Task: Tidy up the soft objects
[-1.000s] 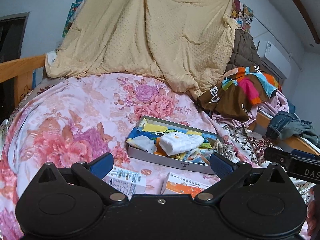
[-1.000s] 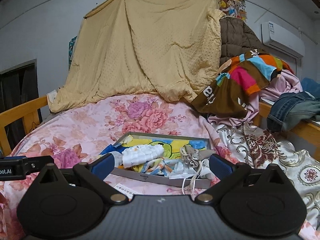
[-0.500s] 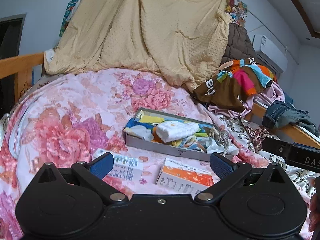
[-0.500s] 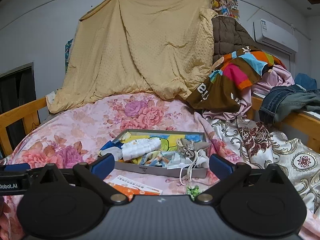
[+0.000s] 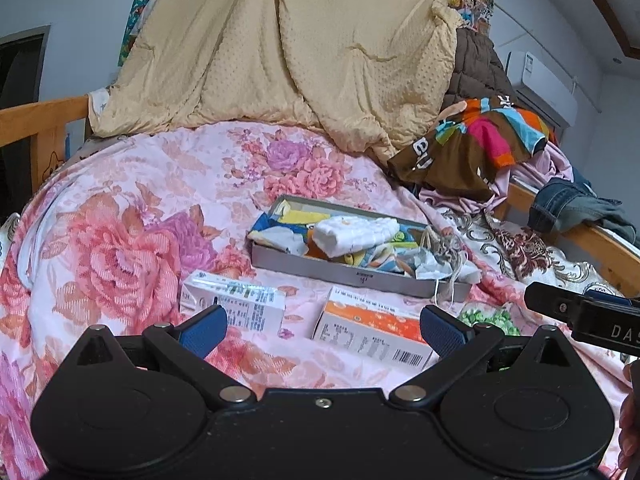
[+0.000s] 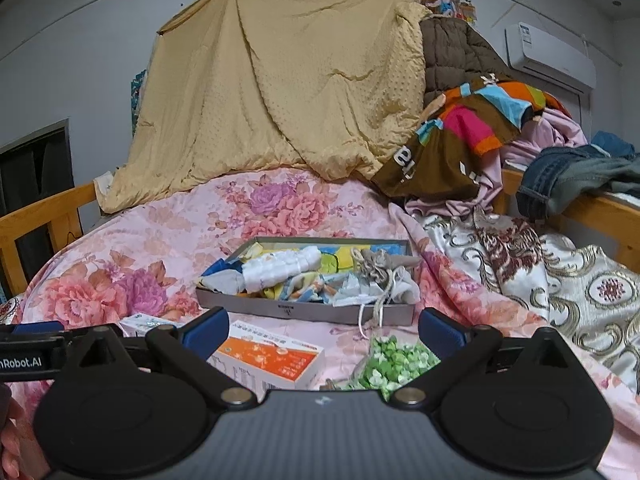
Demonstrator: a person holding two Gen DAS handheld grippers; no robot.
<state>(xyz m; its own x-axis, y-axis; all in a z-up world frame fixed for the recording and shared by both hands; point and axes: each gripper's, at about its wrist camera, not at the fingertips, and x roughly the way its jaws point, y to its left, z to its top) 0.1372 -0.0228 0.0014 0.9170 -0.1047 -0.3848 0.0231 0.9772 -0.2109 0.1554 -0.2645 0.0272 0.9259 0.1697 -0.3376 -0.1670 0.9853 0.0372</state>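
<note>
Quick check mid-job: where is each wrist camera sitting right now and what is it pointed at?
Left wrist: above the floral bedspread, facing the grey tray; open left gripper and the right gripper's tip show.
Right wrist: just right of it, same heading; open right gripper, left gripper's side.
Shared: tray, orange box, green packet.

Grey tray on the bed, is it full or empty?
Full: the grey tray holds a white cloth and other colourful fabrics piled to its rim.

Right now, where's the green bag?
In the right wrist view the green bag lies on the floral bedspread, just in front of the grey tray and right of the orange box, between the open right gripper's fingertips.
</note>
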